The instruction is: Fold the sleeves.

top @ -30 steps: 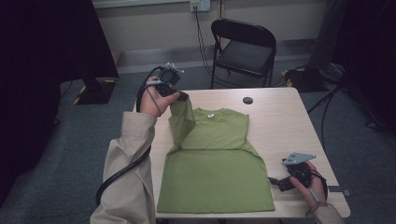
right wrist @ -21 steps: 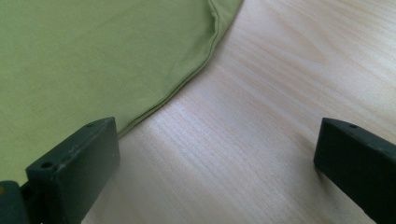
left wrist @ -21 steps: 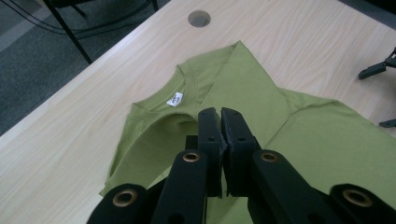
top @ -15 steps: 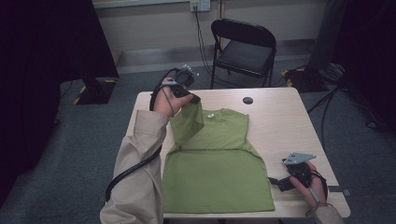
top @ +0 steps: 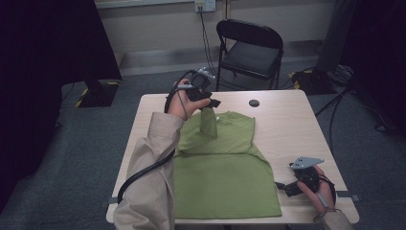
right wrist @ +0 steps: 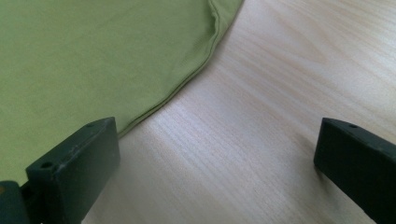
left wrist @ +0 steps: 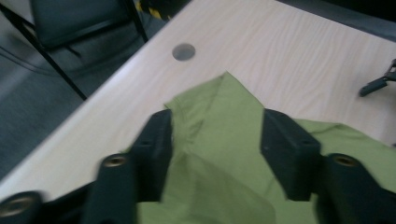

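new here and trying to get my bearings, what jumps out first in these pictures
A green t-shirt lies spread on the light wooden table. At its far end the left hand-held gripper hangs over the collar; its jaws have just been opening, and a sleeve droops beneath it. The right hand-held gripper rests open on the table beside the hem.

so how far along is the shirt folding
Done: the green t-shirt lies on the table with its left sleeve brought over the chest. In hand: the left gripper has just been opening, letting that sleeve go. Left: the other side, beside the open right gripper, looks unfolded.
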The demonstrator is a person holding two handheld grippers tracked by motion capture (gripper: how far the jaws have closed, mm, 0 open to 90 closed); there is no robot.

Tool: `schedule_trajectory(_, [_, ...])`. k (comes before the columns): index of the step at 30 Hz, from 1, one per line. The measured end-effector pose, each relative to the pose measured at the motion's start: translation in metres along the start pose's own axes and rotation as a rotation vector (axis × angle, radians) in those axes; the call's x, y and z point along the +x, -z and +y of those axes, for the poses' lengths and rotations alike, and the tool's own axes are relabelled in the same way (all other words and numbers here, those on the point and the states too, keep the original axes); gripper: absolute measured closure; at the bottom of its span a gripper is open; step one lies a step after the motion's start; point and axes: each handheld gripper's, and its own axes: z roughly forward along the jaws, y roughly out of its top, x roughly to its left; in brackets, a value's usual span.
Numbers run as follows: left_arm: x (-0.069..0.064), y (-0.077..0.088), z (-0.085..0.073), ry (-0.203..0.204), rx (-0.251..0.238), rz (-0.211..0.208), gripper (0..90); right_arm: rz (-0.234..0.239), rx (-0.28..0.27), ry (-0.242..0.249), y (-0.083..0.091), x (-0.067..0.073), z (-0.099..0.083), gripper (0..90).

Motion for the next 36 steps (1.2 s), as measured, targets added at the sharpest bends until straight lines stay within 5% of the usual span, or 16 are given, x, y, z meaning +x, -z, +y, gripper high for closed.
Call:
schedule_trajectory(2, [0.001, 0.002, -0.006, 0.012, 0.001, 0.002, 13.6, 0.000, 0.000, -0.001, 0.000, 0.000, 0.000, 0.0])
schedule_trajectory(6, [0.005, 0.011, -0.029, 0.030, -0.006, 0.013, 3.9, 0.000, 0.000, 0.000, 0.000, 0.000, 0.000, 0.0])
schedule_trajectory(22, [-0.002, 0.007, -0.135, 0.158, -0.026, -0.045, 3.8, 0.000, 0.001, 0.000, 0.000, 0.000, 0.000, 0.0])
schedule_trajectory(36, [-0.014, -0.007, -0.193, 0.226, -0.053, -0.075, 4.7, 0.000, 0.001, 0.000, 0.000, 0.000, 0.000, 0.0])
